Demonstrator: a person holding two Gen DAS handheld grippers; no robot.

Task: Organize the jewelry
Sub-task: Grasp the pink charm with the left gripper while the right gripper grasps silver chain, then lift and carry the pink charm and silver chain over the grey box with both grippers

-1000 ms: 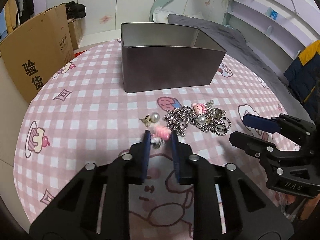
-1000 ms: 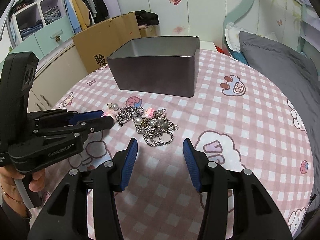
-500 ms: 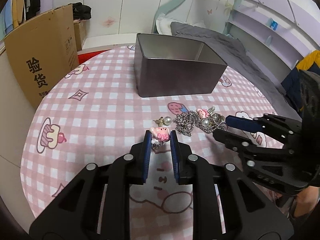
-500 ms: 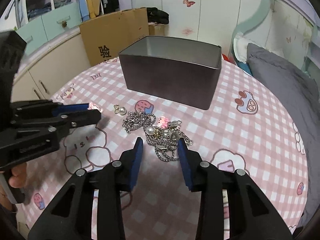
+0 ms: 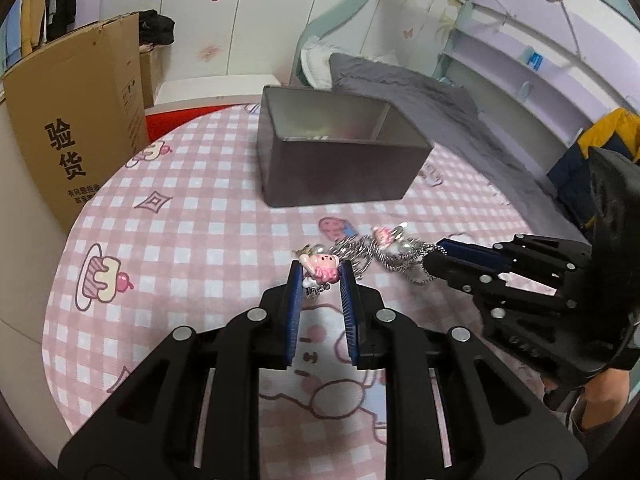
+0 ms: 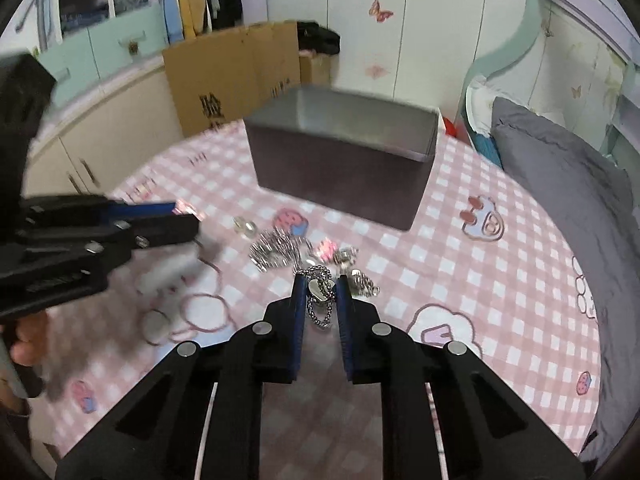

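My left gripper (image 5: 321, 269) is shut on a pink cartoon charm (image 5: 325, 271) with a small metal piece dangling under it, held just above the pink checked tablecloth (image 5: 200, 216). Beside it, a tangle of silver chains, pearls and charms (image 5: 360, 246) lies on the cloth. My right gripper (image 6: 320, 280) is at this pile with its jaws closing; a silver chain with a heart pendant (image 6: 319, 291) sits between the pads and hangs from them. An open dark metal tin (image 5: 340, 176) stands behind the pile. The left gripper (image 6: 188, 220) appears blurred in the right wrist view.
A pearl earring (image 6: 246, 226) lies left of the pile. A big cardboard box (image 5: 80, 120) stands past the table's left edge. A grey bed (image 5: 440, 112) runs behind and to the right. Pale cabinets (image 6: 100, 128) line the far left.
The left gripper has risen with the pink charm, off the cloth. The right gripper moved in over the pile and its jaws came together around the silver chain.
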